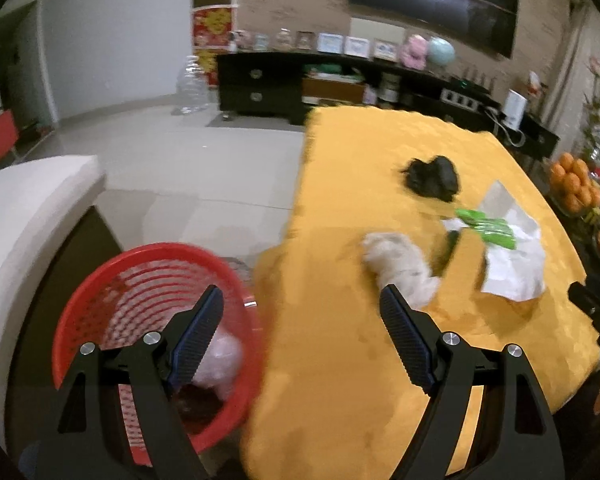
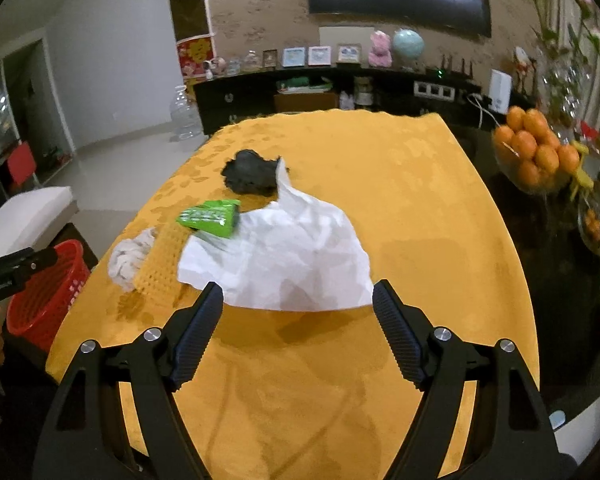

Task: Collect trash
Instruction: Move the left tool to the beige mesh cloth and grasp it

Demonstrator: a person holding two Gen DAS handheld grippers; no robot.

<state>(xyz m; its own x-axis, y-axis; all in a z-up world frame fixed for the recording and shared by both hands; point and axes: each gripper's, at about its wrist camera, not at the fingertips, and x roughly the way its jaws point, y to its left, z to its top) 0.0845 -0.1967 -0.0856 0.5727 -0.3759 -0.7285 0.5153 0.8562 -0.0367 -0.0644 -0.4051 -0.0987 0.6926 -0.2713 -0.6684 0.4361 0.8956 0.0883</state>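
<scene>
Crumpled white paper [image 2: 284, 256]: lies on your yellow tablecloth [image 2: 420, 240] just ahead of your right gripper [image 2: 298, 300], nearer than your left gripper [image 1: 302, 300]; both wide apart, empty.

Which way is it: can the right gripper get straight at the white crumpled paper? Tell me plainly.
Probably yes. The right gripper is open and empty, and the white crumpled paper lies right ahead of its fingertips on the yellow tablecloth, nothing between them. The green wrapper sits only at its far left edge.
</scene>
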